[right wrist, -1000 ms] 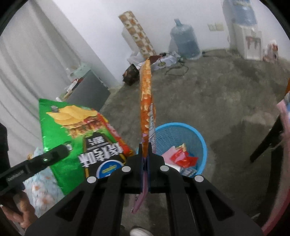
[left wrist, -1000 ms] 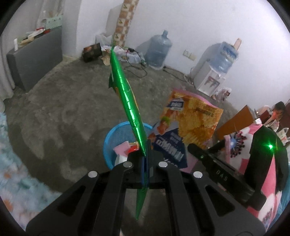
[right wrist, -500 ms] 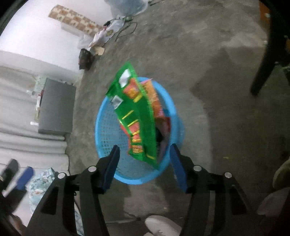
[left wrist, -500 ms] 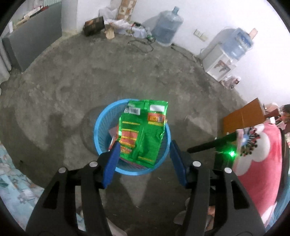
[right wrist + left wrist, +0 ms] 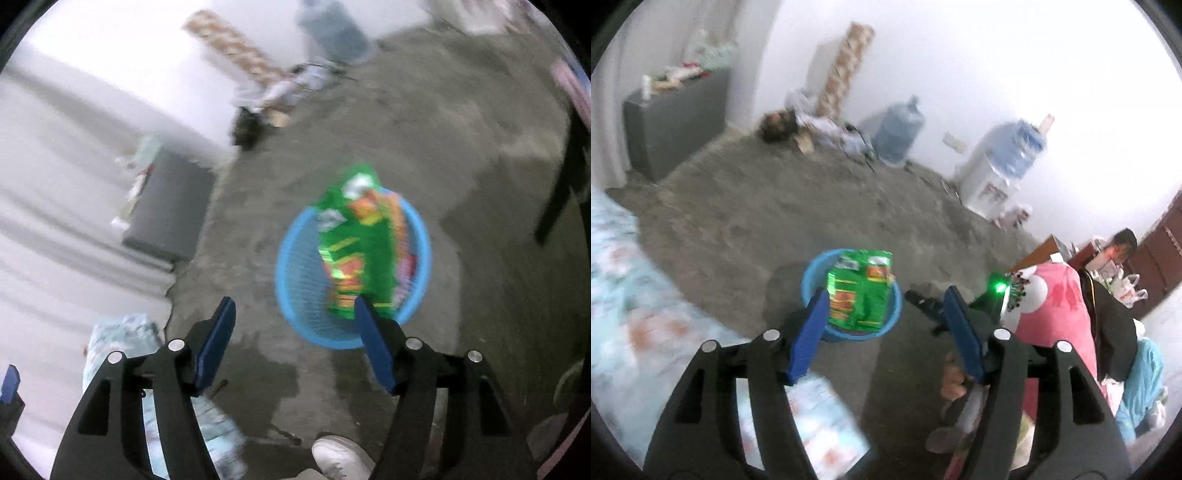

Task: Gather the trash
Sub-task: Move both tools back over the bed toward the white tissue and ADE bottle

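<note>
The floor (image 5: 746, 206) is bare concrete, and your blue basket (image 5: 812, 275) stands on it with the room's clutter well apart. The green bag (image 5: 862, 291) sits upright in the basket, its top edge poking above the rim; an orange bag (image 5: 400, 229) lies just behind it, touching. Both look light, thin and crinkly, probably slick foil that will spring back and bend under any push. If you need to press the green bag down, pinch its flat top seam rather than the puffy middle. Your left gripper (image 5: 884, 334) is spread wide and holds nothing. Your right gripper (image 5: 295, 341) is likewise parted and empty, near the basket's rim.
</note>
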A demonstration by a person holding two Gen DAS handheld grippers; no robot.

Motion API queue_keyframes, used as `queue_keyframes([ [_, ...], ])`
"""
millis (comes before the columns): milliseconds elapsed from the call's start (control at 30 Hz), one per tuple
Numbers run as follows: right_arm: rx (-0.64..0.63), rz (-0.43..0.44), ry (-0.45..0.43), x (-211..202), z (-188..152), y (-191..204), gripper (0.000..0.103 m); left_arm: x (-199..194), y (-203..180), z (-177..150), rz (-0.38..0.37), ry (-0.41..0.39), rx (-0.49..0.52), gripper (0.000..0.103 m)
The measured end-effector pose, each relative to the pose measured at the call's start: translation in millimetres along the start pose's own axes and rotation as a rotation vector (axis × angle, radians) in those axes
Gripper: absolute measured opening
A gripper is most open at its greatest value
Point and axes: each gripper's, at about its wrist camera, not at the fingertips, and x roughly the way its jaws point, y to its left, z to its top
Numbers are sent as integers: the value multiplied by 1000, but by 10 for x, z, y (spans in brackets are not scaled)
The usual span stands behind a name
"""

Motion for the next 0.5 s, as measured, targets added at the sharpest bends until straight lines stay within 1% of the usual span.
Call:
queue_keyframes([
  [33, -48, 15, -10, -75, -20, 191, 69, -219, 71, -79, 31, -35, -4, 65],
  [100, -136, 33, -24, -233, -87, 507, 74, -620, 224, -249, 90, -99, -18, 69],
  [167, -256, 36, -32, -399, -197, 930, 75, -998, 390, -435, 156, -153, -46, 72],
  [233, -342, 36, -33, -519, -318, 1234, 80, -1383, 586, -665, 221, -205, -85, 75],
  [267, -403, 37, -37, -600, -412, 1465, 81, -1518, 661, -751, 249, -223, -104, 76],
  [300, -453, 43, -41, -663, -497, 1647, 84, -1722, 769, -888, 296, -252, -135, 76],
  [333, -489, 50, -46, -711, -565, 1780, 89, -1843, 839, -967, 320, -269, -153, 77],
  [400, -591, 69, -63, -821, -796, 2162, 94, -2203, 1026, -1237, 394, -316, -210, 78],
  [433, -620, 73, -65, -837, -877, 2285, 96, -2367, 1113, -1372, 424, -334, -240, 79],
  [500, -699, 75, -50, -852, -1120, 2622, 97, -2594, 1261, -1589, 465, -353, -297, 79],
])
